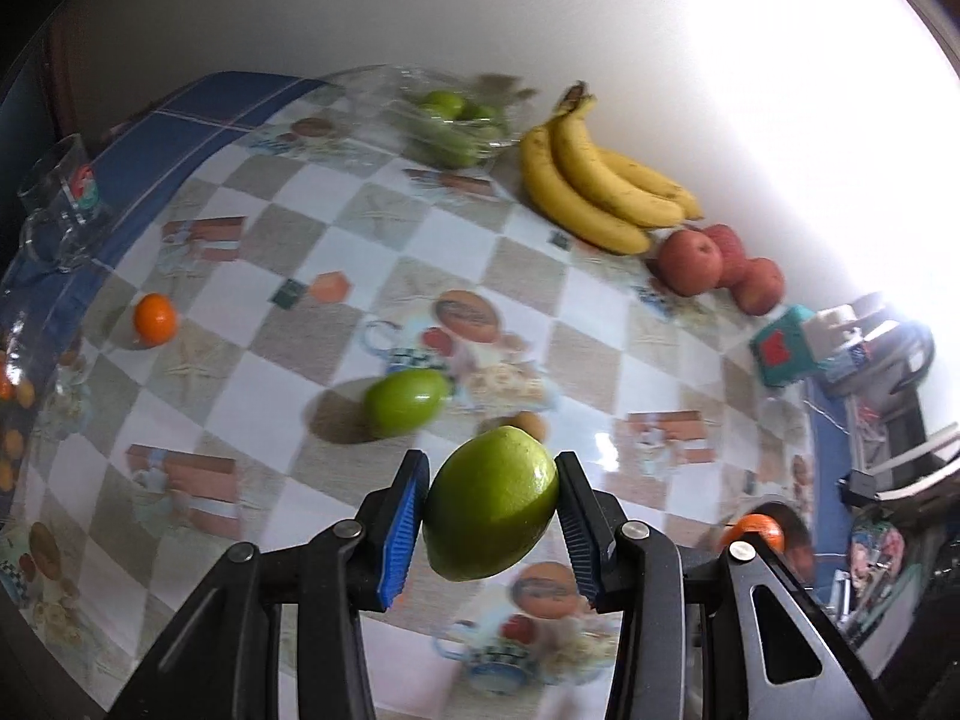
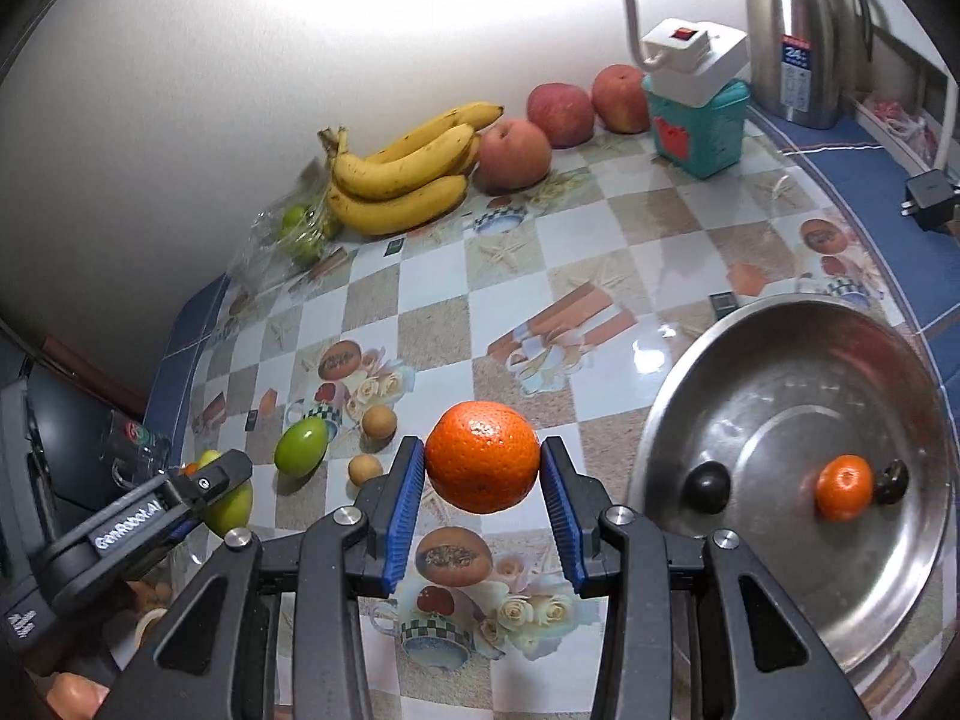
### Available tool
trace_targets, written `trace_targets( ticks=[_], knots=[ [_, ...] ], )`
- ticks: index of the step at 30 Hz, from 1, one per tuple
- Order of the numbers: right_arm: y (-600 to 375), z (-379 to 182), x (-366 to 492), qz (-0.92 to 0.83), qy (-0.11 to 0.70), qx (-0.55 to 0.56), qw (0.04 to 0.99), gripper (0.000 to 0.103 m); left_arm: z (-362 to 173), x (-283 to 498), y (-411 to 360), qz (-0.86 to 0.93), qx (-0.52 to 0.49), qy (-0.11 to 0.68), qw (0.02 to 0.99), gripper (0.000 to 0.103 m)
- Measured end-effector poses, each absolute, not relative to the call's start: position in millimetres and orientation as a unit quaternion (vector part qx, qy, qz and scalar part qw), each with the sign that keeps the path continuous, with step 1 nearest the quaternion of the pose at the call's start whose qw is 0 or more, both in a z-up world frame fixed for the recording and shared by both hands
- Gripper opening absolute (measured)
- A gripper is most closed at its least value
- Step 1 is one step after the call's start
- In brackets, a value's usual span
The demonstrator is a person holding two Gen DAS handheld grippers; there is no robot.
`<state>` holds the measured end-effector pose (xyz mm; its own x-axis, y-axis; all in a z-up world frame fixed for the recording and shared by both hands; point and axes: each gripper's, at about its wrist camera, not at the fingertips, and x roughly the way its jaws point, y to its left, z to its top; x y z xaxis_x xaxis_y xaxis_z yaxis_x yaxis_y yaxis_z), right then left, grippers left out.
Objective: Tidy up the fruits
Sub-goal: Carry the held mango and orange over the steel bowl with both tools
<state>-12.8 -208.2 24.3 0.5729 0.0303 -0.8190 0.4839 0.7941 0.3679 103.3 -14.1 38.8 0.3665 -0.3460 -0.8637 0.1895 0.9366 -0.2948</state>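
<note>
**Two fruits held above the checked tablecloth**

Both our grippers point steeply down at the table. Our left gripper [image 1: 491, 507] is clamped on a green fruit [image 1: 491, 504], blue pads pressed against its sides, lifted clear of the tablecloth [image 1: 288, 228]. Our right gripper [image 2: 483, 468] grips an orange [image 2: 482, 456] the same way, just left of the steel bowl [image 2: 720, 360], which holds a smaller orange [image 2: 845, 487] and two dark fruits. Another green fruit [image 1: 407, 403] lies on the cloth just beyond the left gripper. Bananas [image 2: 399, 177] and red apples [image 2: 515, 153] sit along the far wall.
</note>
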Motion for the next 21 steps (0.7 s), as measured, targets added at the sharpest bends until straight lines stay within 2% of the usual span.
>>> trace_targets(
  ticks=[21],
  knots=[
    [-288,9,-58,-0.25,0.435,0.348,0.792,0.041,34,73,-130,-0.247,0.003,0.545,0.801,0.045]
  ],
)
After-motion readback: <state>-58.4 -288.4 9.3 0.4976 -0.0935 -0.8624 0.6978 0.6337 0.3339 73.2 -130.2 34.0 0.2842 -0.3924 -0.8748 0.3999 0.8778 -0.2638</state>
